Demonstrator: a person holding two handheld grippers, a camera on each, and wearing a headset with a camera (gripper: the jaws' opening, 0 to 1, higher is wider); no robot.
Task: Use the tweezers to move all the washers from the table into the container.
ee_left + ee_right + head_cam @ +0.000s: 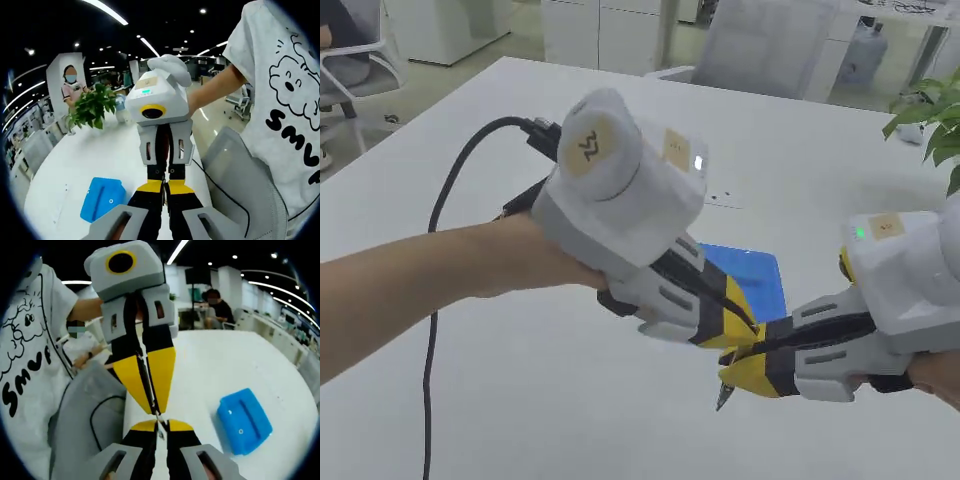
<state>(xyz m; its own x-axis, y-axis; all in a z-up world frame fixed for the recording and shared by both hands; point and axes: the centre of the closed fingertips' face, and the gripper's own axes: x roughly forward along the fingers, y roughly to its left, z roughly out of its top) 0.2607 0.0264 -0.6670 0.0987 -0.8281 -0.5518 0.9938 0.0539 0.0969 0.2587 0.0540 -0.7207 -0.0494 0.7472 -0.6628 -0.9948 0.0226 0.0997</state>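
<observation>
Both grippers meet tip to tip above the white table (pixel 520 400). My left gripper (pixel 745 335) comes in from the left and is shut on thin metal tweezers (pixel 148 385). My right gripper (pixel 732 368) comes in from the right and is shut on the same tweezers, whose dark tip (pixel 723 396) pokes out below the jaws. In the right gripper view its own yellow tips (pixel 160 427) close right under the left gripper's long yellow jaws. The blue container (pixel 765 285) lies on the table just behind the grippers. Tiny dark specks (pixel 720 195), possibly washers, lie farther back.
A black cable (pixel 445 200) runs from the left gripper across the table. A green plant (pixel 930 115) stands at the far right edge. A grey chair (pixel 760 45) sits behind the table. A person in a white printed shirt (pixel 280 100) holds the grippers.
</observation>
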